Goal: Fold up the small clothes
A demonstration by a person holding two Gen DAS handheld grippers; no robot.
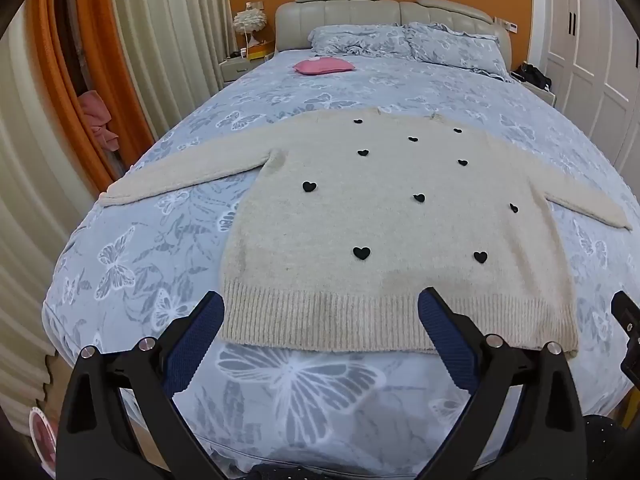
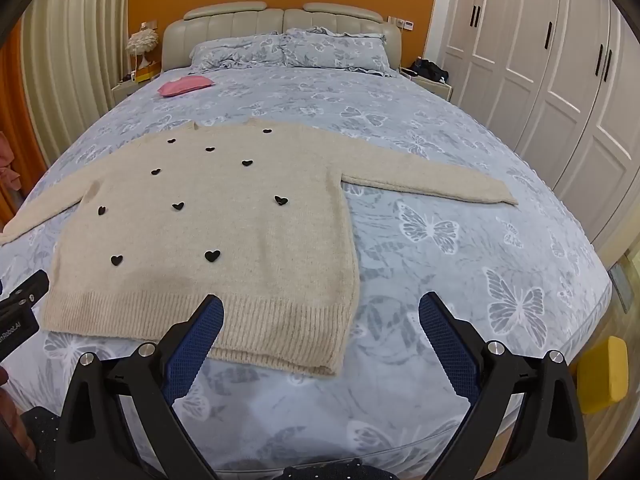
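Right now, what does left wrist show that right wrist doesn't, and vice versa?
Left wrist only: the orange curtain with pinkish cloth hanging beside it, and the left gripper, jaws open over the hem with nothing between them.

Right wrist only: the yellow object past the bed's right edge, the full row of wardrobe doors, and the right gripper, open and empty.

Both: the beige sweater with black hearts spread flat, sleeves out, on the butterfly bedspread; the pink pillow; the headboard.

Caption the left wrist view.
Open left gripper above a cream sweater spread flat on the bed.
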